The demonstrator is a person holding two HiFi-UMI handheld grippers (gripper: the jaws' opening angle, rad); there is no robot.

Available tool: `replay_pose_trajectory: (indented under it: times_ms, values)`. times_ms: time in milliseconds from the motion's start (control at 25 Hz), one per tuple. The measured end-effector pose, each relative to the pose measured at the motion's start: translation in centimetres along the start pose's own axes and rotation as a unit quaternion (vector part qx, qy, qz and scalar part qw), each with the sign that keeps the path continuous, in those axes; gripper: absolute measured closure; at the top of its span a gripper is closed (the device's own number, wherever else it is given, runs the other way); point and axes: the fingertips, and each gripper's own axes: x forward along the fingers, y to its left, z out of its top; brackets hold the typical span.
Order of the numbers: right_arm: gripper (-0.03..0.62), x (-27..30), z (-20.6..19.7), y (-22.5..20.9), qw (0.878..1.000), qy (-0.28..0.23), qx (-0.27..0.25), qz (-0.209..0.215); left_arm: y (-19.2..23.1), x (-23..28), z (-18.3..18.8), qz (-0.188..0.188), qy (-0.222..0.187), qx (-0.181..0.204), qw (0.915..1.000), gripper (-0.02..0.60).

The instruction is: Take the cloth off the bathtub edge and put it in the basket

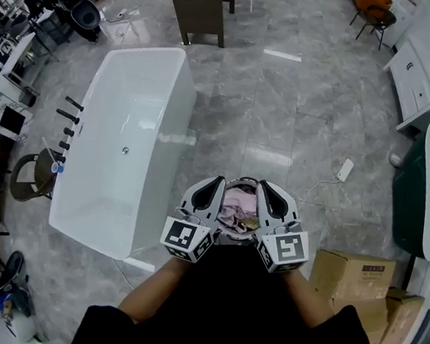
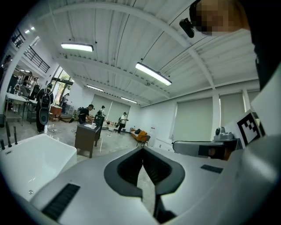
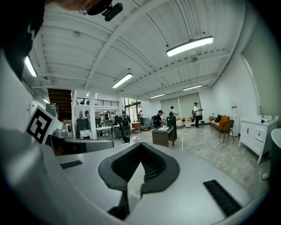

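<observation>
In the head view the pink cloth [image 1: 234, 206] lies bunched in the basket [image 1: 243, 181], which shows only between my two grippers, right in front of the person's body. My left gripper [image 1: 215, 184] and right gripper [image 1: 265, 189] are held side by side above it, both shut with nothing between the fingers. The white bathtub [image 1: 127, 140] stands to the left, and I see no cloth on its edge. Seen from the left gripper view, my left gripper [image 2: 142, 152] points out over the room, with the bathtub [image 2: 30, 158] low at the left. My right gripper [image 3: 140, 148] is also closed and empty.
Black taps [image 1: 68, 125] line the tub's left side. A dark desk [image 1: 203, 7] stands behind the tub. Cardboard boxes [image 1: 352, 275] sit at the right, near a white power strip [image 1: 344, 169] with its cable. People stand far off in the room [image 3: 196, 112].
</observation>
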Motion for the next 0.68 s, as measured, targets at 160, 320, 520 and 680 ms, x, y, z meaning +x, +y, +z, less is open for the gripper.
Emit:
replay_pose_trajectory:
  times_ms: [160,320,520,680]
  values:
    - [0.563,1.4,0.5,1.2,1.000,-0.004,-0.003,-0.014,1.5,-0.4,1.0,-0.027,-0.001,0.013,0.9996,0.567]
    - [0.563,2.3,1.0,2.4,1.000,-0.007,-0.009,-0.023,1.7,-0.8,1.2,-0.051,-0.001,0.018,0.9985,0.567]
    - [0.563,2.4,1.4,3.5,0.999,-0.007,-0.014,-0.031,1.9,-1.4,1.7,-0.066,-0.008,0.019,0.9976,0.568]
    - [0.563,2.0,0.6,4.5,0.999,0.001,-0.015,-0.035,2.0,-2.7,1.6,-0.070,-0.012,0.021,0.9973,0.566]
